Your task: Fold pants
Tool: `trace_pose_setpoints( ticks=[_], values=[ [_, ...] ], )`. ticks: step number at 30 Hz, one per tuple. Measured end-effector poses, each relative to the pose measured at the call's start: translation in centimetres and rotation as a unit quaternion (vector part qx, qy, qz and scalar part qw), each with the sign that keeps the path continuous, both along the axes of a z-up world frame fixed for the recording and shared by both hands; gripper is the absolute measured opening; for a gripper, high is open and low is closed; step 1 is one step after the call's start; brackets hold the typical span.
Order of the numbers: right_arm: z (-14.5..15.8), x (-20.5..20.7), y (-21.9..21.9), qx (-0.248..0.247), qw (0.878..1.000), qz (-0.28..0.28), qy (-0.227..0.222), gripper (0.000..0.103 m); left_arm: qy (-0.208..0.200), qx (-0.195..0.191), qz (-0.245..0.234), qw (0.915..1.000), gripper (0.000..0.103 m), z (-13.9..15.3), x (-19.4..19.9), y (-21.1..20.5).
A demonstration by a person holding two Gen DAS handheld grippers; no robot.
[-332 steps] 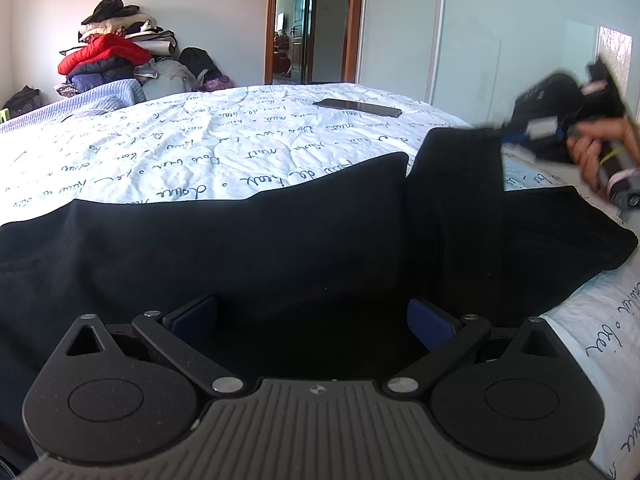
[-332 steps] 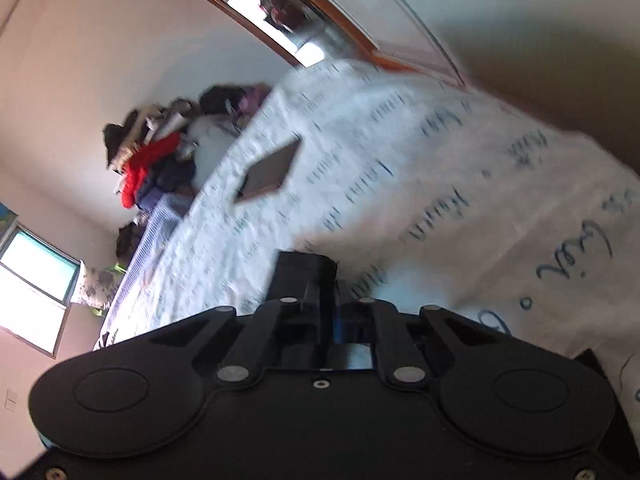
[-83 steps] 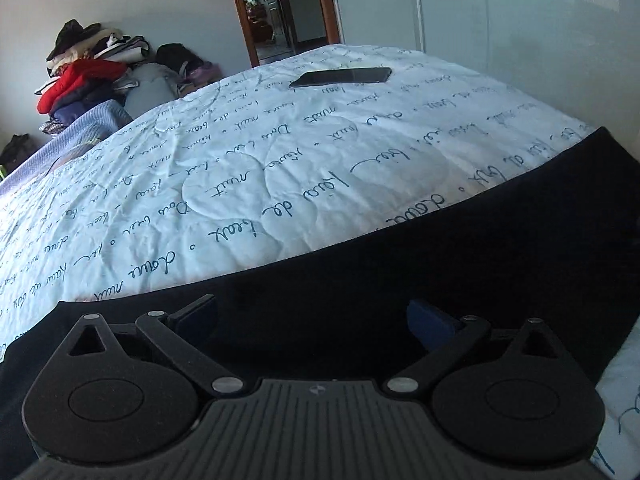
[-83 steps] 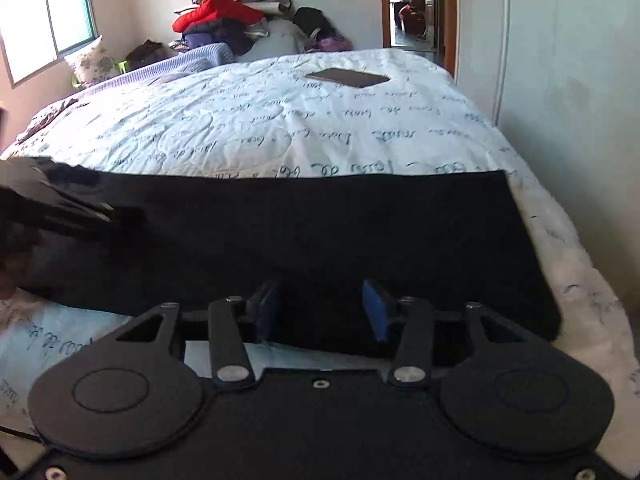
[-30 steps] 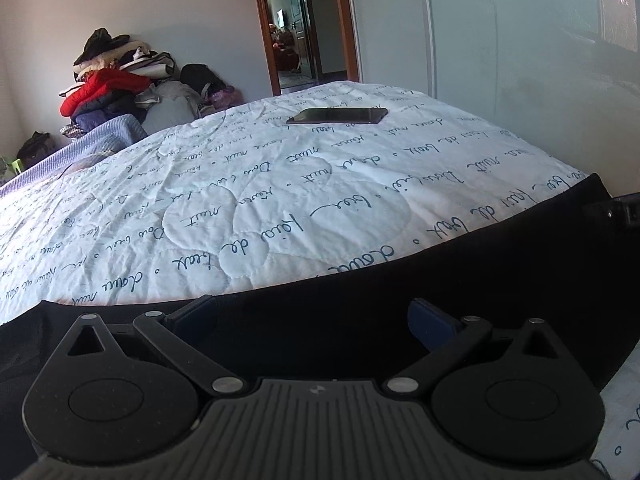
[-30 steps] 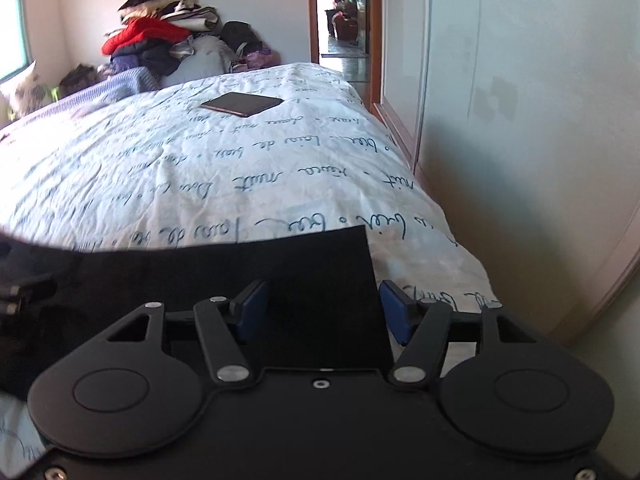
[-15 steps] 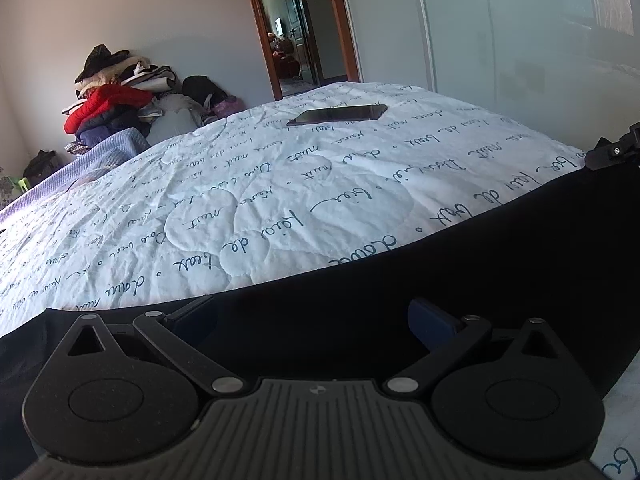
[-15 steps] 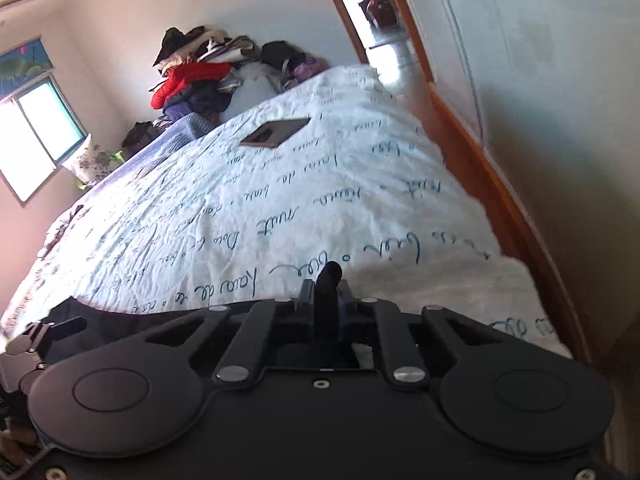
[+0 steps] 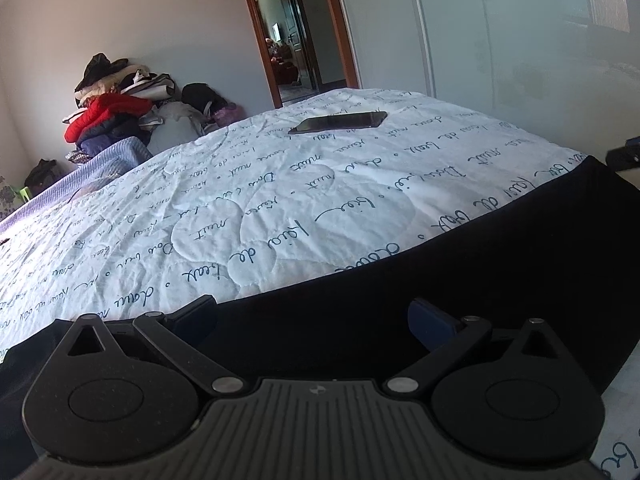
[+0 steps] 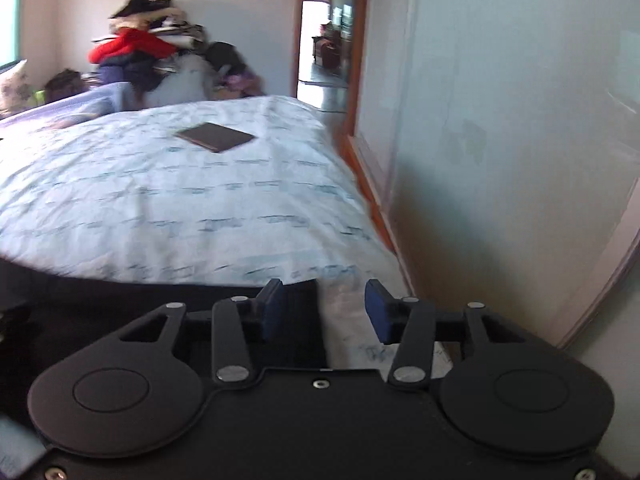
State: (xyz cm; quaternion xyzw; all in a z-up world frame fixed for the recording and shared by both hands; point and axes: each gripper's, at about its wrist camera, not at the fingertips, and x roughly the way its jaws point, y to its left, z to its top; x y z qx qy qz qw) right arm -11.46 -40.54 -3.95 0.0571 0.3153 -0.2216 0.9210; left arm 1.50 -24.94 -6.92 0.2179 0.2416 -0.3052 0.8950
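Note:
Black pants (image 9: 480,280) lie flat across the near side of the white quilt (image 9: 240,200) with blue writing. My left gripper (image 9: 312,316) hovers over the pants near their far edge, jaws wide open and empty. In the right wrist view the pants (image 10: 120,300) end in a corner just inside the left pad. My right gripper (image 10: 326,312) has its jaws opening; the pads do not press on the cloth, and bare quilt shows between them. A dark part of the right gripper (image 9: 624,154) peeks in at the left view's right border.
A dark flat phone or tablet (image 9: 340,122) lies far out on the bed. A heap of clothes (image 9: 116,116) is stacked against the back wall. The bed's right edge (image 10: 380,240) drops off beside a pale wardrobe wall (image 10: 500,120) and an open doorway (image 9: 288,64).
The right gripper was pinched shut on the pants' corner half a second ago; now its jaws are apart and the corner lies flat. Its view has rolled level. The left gripper has not moved.

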Motion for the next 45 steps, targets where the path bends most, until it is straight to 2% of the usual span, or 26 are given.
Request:
trace_pose_setpoints(
  ticks=[2, 4, 5, 7, 10, 14, 16, 17, 19, 21, 23, 26, 28, 29, 31, 33, 36, 38, 41, 43, 45],
  values=[
    [-1.0, -0.3, 2.0, 0.010, 0.999, 0.037, 0.038, 0.046, 0.010, 0.008, -0.002, 0.9999, 0.102, -0.6, 0.2, -0.4],
    [-3.0, -0.8, 3.0, 0.007, 0.995, 0.046, 0.083, 0.045, 0.002, 0.007, -0.002, 1.0000, 0.102, -0.6, -0.1, -0.3],
    [-3.2, -1.6, 3.2, 0.004, 0.996, 0.044, 0.072, 0.045, -0.002, 0.006, -0.007, 1.0000, 0.102, -0.4, -0.4, -0.1],
    [-2.3, -2.8, 2.7, 0.033, 0.998, 0.016, 0.053, 0.044, -0.006, 0.002, -0.019, 0.9998, 0.102, 0.1, -0.8, 0.3],
    [-1.1, -4.1, 3.3, 0.031, 0.999, -0.012, 0.013, 0.044, -0.010, -0.002, -0.018, 0.9998, 0.102, 0.7, -0.9, 0.6],
    [-1.8, -5.1, 3.2, 0.035, 0.998, -0.052, 0.004, 0.047, -0.003, -0.010, -0.013, 0.9999, 0.102, 0.9, -0.6, 0.7],
    [-2.6, -5.1, 2.8, 0.040, 0.996, -0.074, 0.024, 0.057, 0.006, 0.011, -0.022, 0.9997, 0.102, 0.1, -0.4, 0.2],
    [-2.9, -4.9, 2.8, 0.037, 0.996, -0.073, 0.036, 0.057, 0.008, 0.025, -0.027, 0.9993, 0.102, -0.4, -0.4, -0.2],
    [-2.5, -5.4, 3.1, 0.041, 0.995, -0.086, 0.018, 0.057, -0.011, 0.021, -0.031, 0.9992, 0.102, -1.1, -0.9, 0.1],
    [-2.0, -6.4, 3.1, 0.070, 0.991, -0.107, -0.028, 0.057, -0.019, 0.020, -0.030, 0.9991, 0.102, -0.9, -1.1, 0.3],
    [-2.4, -7.8, 2.5, 0.129, 0.978, -0.145, -0.076, 0.057, -0.016, 0.014, -0.024, 0.9995, 0.102, -0.5, -1.1, 0.5],
    [-3.3, -9.7, 2.2, 0.208, 0.951, -0.185, -0.131, 0.057, -0.006, -0.004, -0.018, 0.9998, 0.102, 0.4, -0.8, 1.0],
    [-3.9, -10.3, 2.2, 0.256, 0.935, -0.188, -0.160, 0.057, -0.013, -0.012, -0.009, 0.9998, 0.102, 0.9, -0.6, 1.2],
    [-4.1, -10.2, 2.2, 0.270, 0.930, -0.186, -0.165, 0.057, -0.016, -0.014, -0.005, 0.9998, 0.102, 1.0, -0.5, 1.3],
    [-4.4, -9.2, 2.1, 0.272, 0.931, -0.188, -0.155, 0.057, -0.008, -0.008, -0.002, 0.9999, 0.102, 0.8, 0.0, 1.0],
    [-4.7, -8.2, 2.4, 0.267, 0.933, -0.192, -0.148, 0.058, 0.020, 0.004, 0.003, 0.9998, 0.102, 0.4, 0.6, 0.6],
    [-5.0, -7.1, 2.5, 0.252, 0.937, -0.195, -0.146, 0.060, 0.042, -0.004, 0.012, 0.9990, 0.102, -0.2, 1.1, 0.6],
    [-5.0, -6.8, 2.5, 0.255, 0.931, -0.206, -0.158, 0.062, 0.049, -0.009, 0.016, 0.9986, 0.102, -0.2, 1.2, 0.8],
    [-5.4, -7.2, 1.8, 0.280, 0.913, -0.228, -0.191, 0.063, 0.053, -0.008, 0.016, 0.9984, 0.102, -0.2, 1.3, 0.8],
    [-5.4, -7.1, 1.7, 0.273, 0.914, -0.228, -0.194, 0.063, 0.053, -0.008, 0.016, 0.9984, 0.102, -0.2, 1.4, 0.7],
    [-5.4, -6.7, 2.0, 0.256, 0.922, -0.224, -0.185, 0.061, 0.057, -0.008, 0.017, 0.9982, 0.102, -0.2, 1.5, 0.7]
  ],
)
